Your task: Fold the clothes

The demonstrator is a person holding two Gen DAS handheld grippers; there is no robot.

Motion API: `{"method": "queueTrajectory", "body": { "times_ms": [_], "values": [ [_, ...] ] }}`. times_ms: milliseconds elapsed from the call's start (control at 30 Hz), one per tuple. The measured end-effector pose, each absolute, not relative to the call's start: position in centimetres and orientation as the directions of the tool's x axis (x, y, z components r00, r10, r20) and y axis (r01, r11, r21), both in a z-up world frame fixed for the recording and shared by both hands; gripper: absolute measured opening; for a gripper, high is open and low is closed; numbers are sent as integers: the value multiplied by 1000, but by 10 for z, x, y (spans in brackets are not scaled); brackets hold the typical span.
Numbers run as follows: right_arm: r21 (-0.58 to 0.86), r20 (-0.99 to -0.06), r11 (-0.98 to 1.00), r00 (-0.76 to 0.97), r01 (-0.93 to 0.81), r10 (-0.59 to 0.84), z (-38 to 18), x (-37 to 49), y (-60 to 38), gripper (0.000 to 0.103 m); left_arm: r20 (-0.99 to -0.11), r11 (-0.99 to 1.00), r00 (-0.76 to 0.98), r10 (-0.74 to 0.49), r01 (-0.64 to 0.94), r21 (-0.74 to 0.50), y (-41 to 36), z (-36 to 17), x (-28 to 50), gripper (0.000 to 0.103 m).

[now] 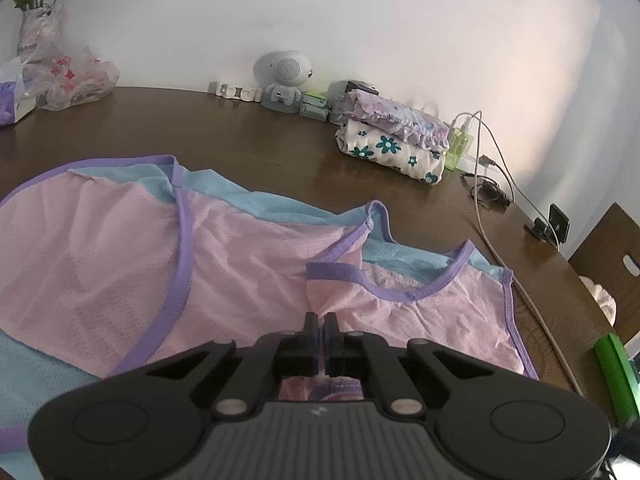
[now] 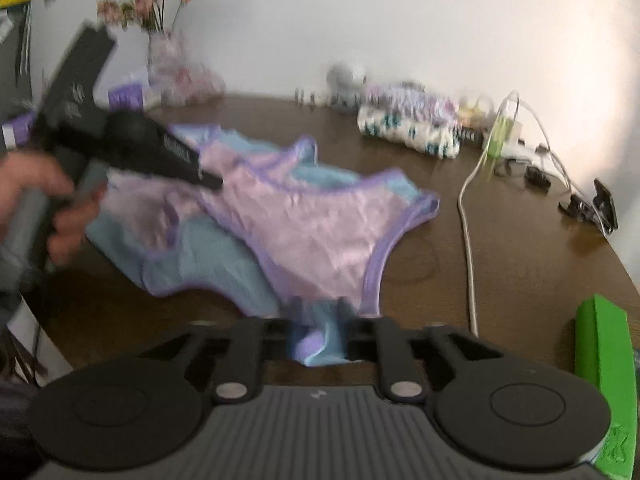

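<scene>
Broadly, table (image 1: 280,152): brown, carries all.
Garment (image 1: 248,264): pink-blue, purple trim, spread on table.
Folded pile (image 1: 396,136): far edge, sharp only in left view.
Left gripper (image 1: 321,330): pressed together on pink cloth; right view shows the hand (image 2: 36,208) holding it.
Right gripper (image 2: 318,320): pinching blue hem, blurred.

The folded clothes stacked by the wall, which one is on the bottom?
The white garment with teal flowers is on the bottom; the purple floral ruffled garment lies folded on top of it.
</scene>
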State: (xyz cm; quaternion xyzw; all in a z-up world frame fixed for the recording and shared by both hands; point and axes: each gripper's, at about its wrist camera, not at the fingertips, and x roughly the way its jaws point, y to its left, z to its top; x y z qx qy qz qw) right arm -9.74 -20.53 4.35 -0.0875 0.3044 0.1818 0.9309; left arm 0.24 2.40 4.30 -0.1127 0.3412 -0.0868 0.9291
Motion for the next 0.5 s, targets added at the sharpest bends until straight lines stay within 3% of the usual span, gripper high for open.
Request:
{"method": "queueTrajectory", "body": {
  "times_ms": [200,333,400,433,500],
  "values": [
    [17,-583,908,734,-418,348,51,-105,-212,3,-620,959,745,-244,91,-269,22,41,5,1],
    [-7,-566,919,759,-394,321,50,-105,-211,21,-620,961,745,-246,103,-258,19,41,5,1],
    [-19,-591,915,743,-403,314,44,-101,-209,14,-621,962,744,-245,104,-254,18,41,5,1],
    [-13,-594,914,739,-405,319,43,-102,-210,5,-622,962,744,-243,103,-253,19,41,5,2],
    [-13,-605,916,732,-402,313,44,-103,-210,5,-616,961,747,-249,112,-252,23,44,0,2]
  ]
}}
